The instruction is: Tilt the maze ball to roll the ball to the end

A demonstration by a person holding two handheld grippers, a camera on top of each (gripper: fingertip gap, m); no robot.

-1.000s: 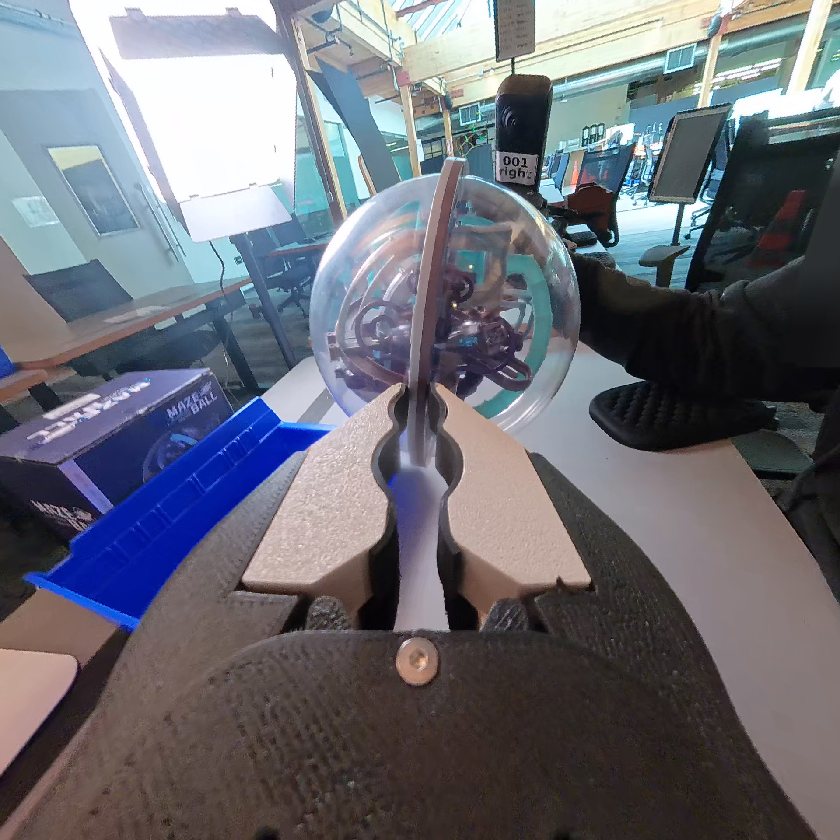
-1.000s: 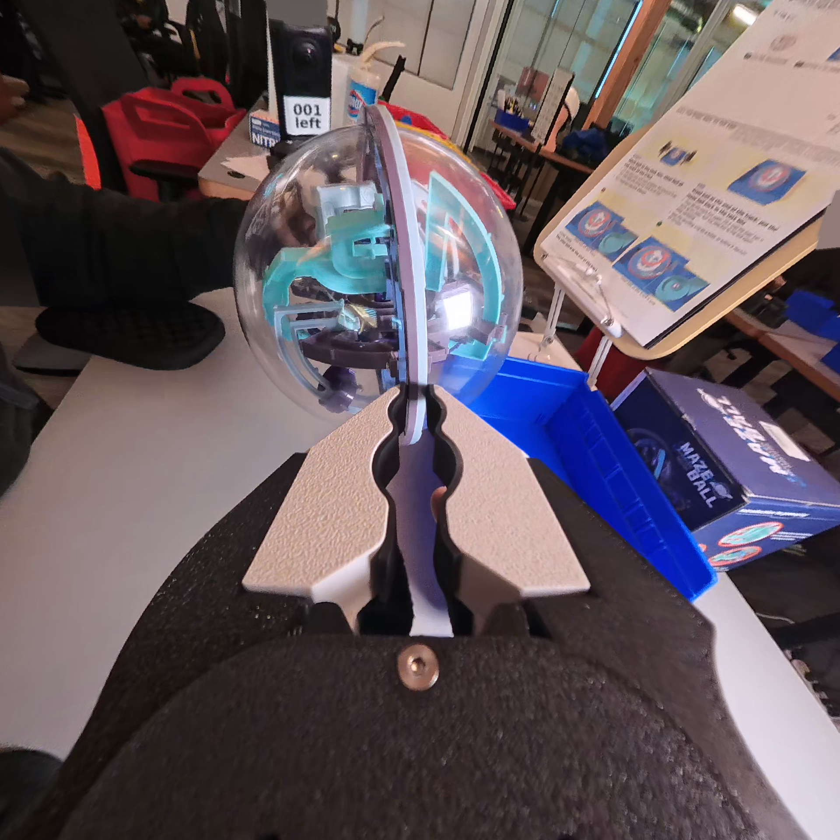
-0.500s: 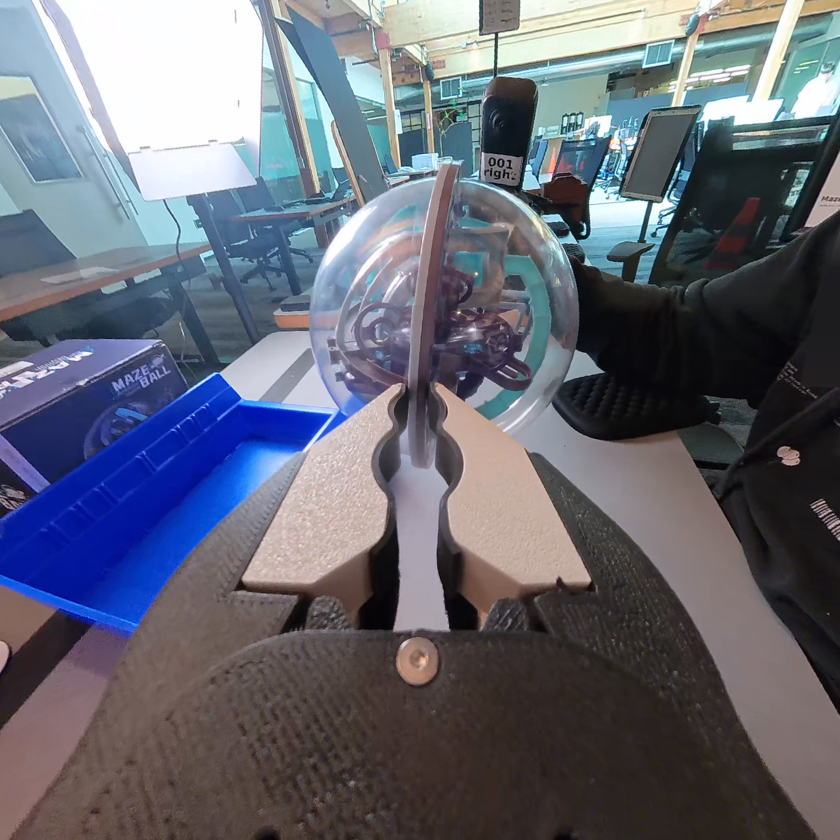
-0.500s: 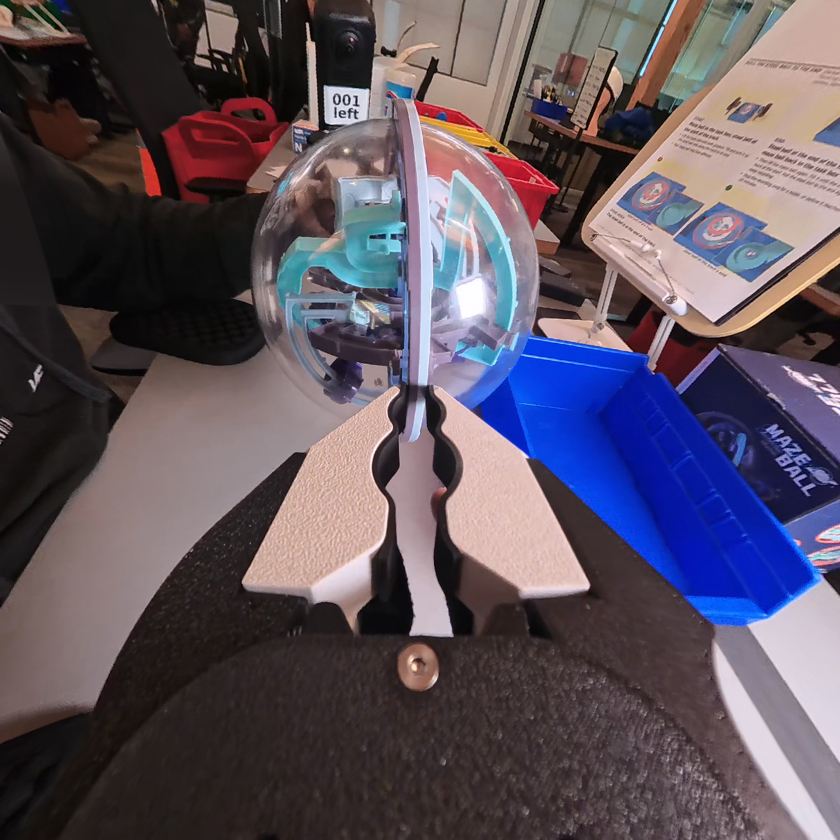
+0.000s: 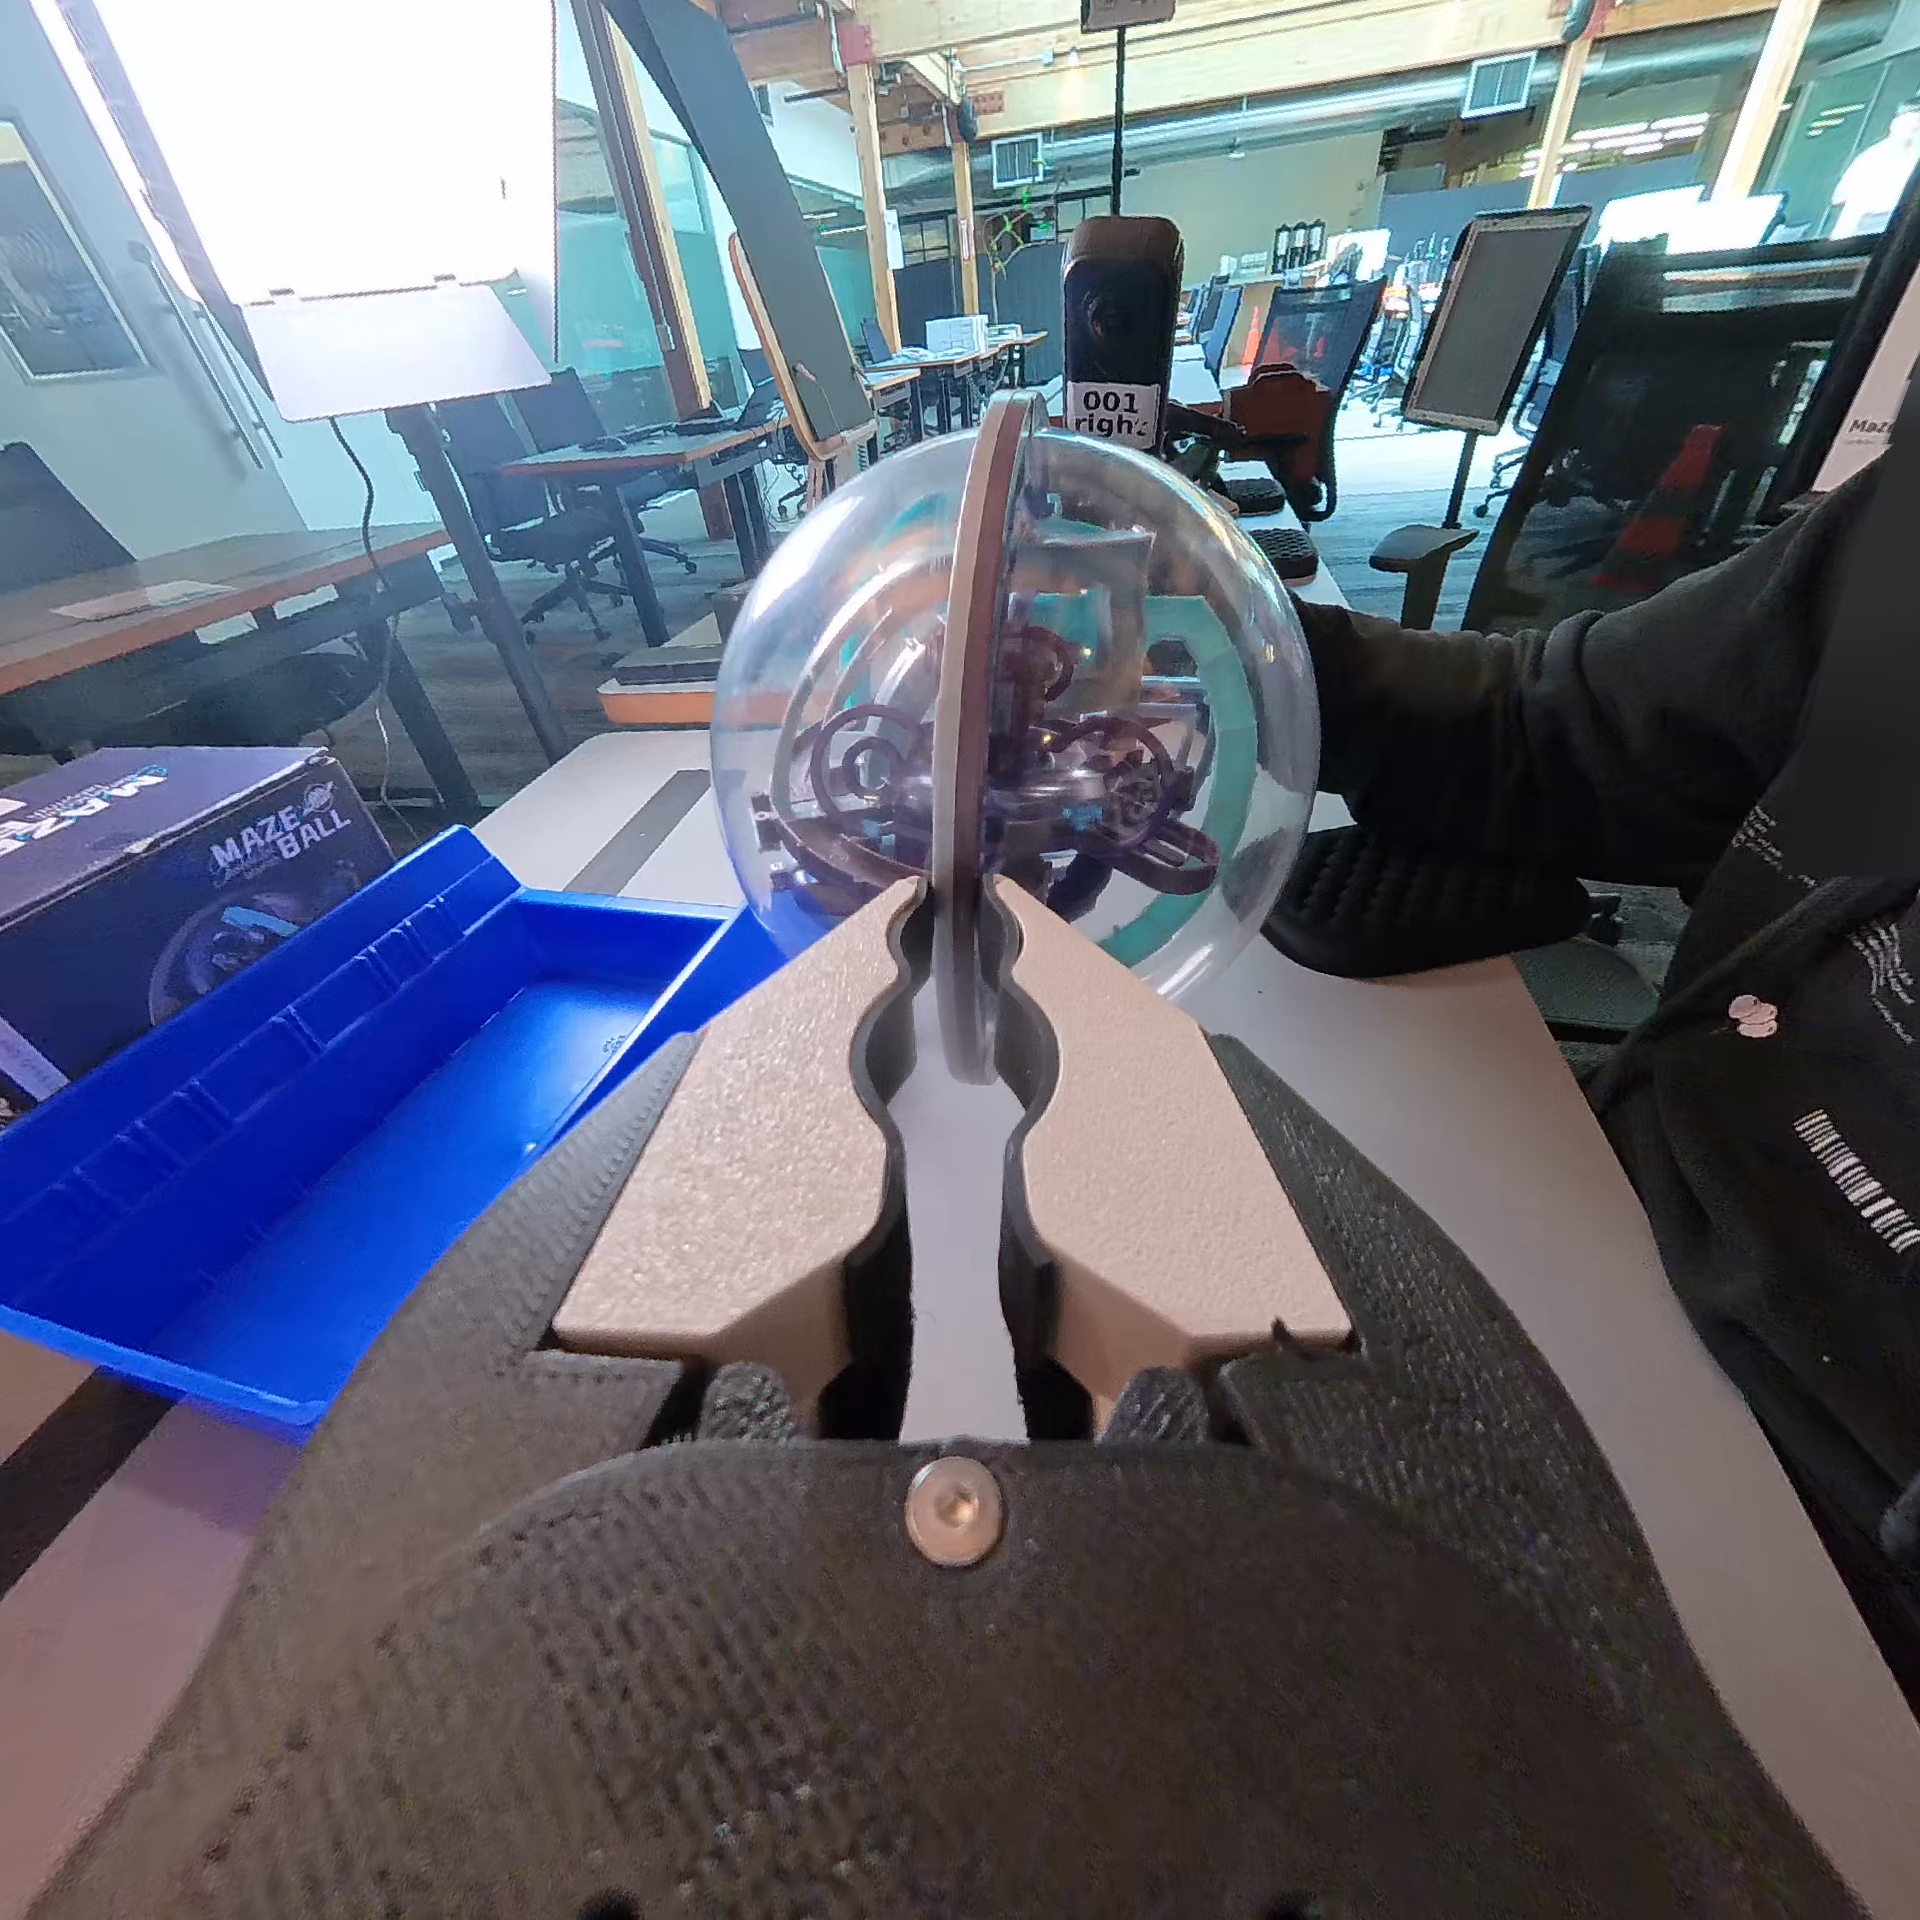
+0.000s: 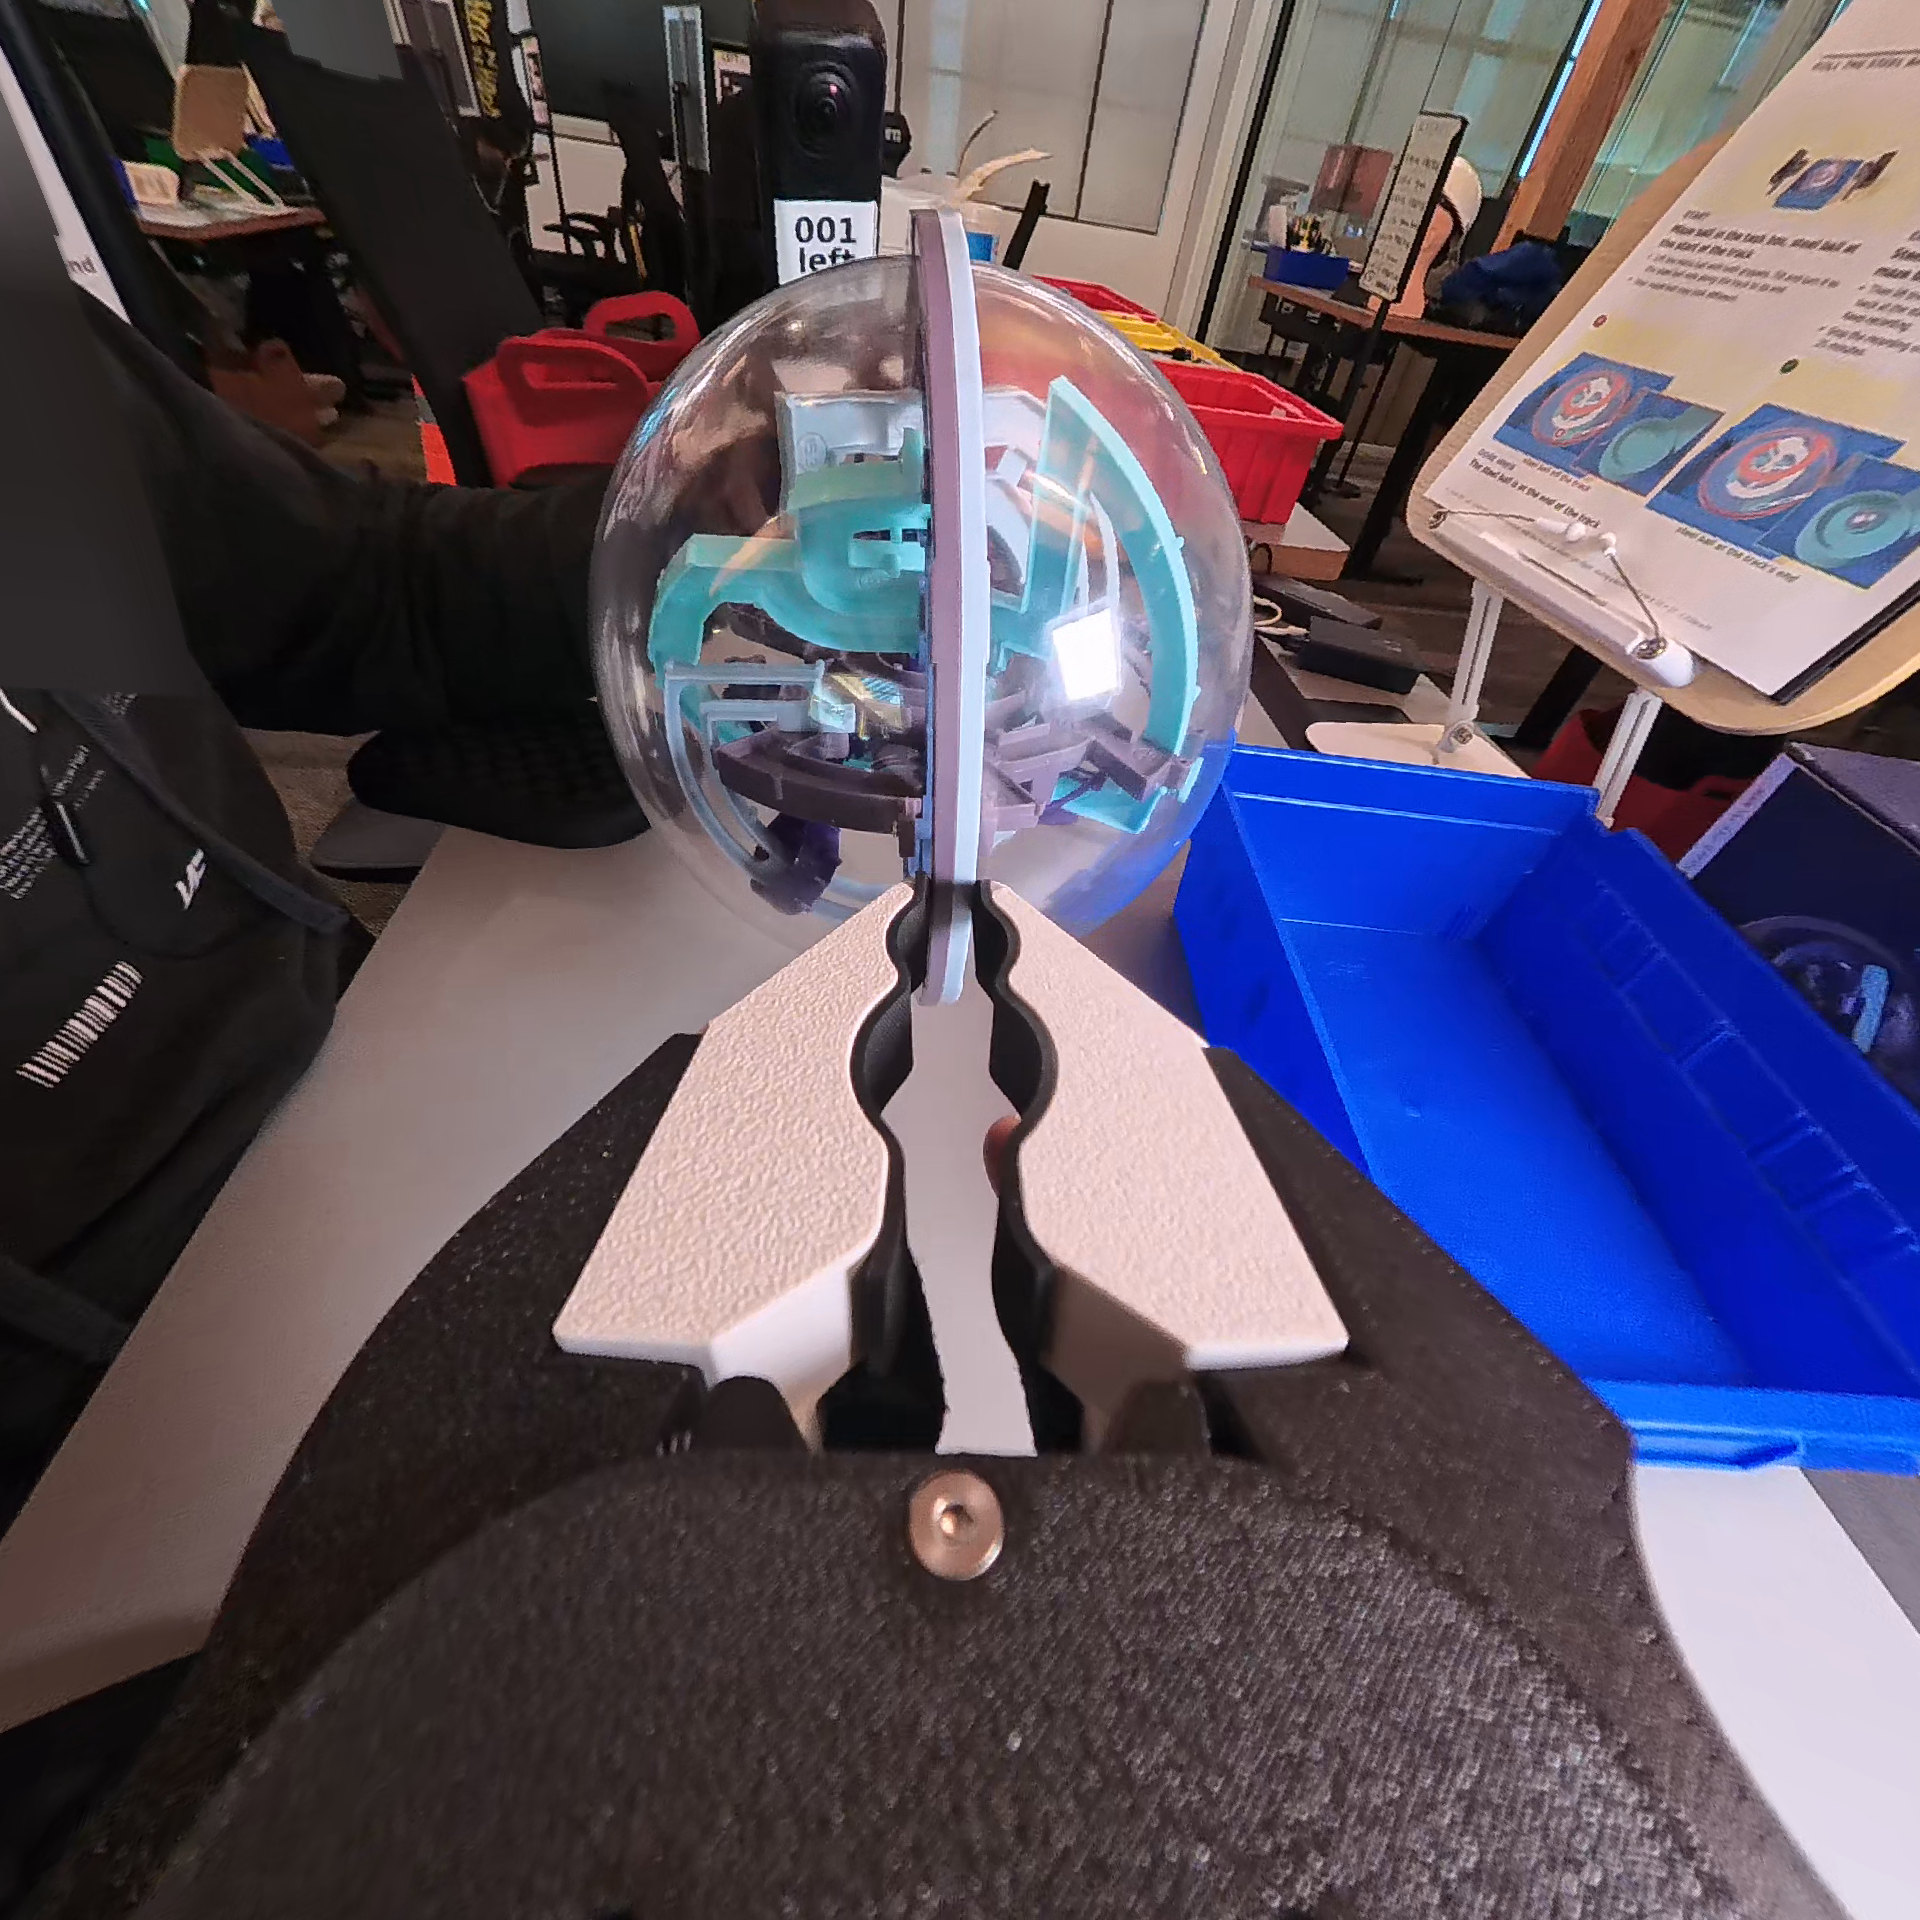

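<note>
The maze ball (image 5: pixel 1122 707) is a clear sphere with teal and purple tracks inside and a flat grey rim around its middle. It is held in the air above the white table (image 5: pixel 1382 1122). My left gripper (image 5: pixel 961 894) is shut on the rim from one side. My right gripper (image 6: pixel 948 894) is shut on the rim of the maze ball (image 6: pixel 810 582) from the opposite side. The small steel ball inside is not distinguishable among the tracks.
An empty blue bin (image 5: pixel 312 1101) sits on the table beside the sphere, also in the right wrist view (image 6: pixel 1558 1122). A dark printed box (image 5: pixel 156 883) lies past it. An instruction sheet on a stand (image 6: pixel 1704 416) is behind. A person's dark sleeves (image 5: pixel 1558 727) flank the ball.
Both grippers and the sphere have swung together: the bin and box shifted in both views and more of the bin's inside shows. The grip on the rim is unchanged.
</note>
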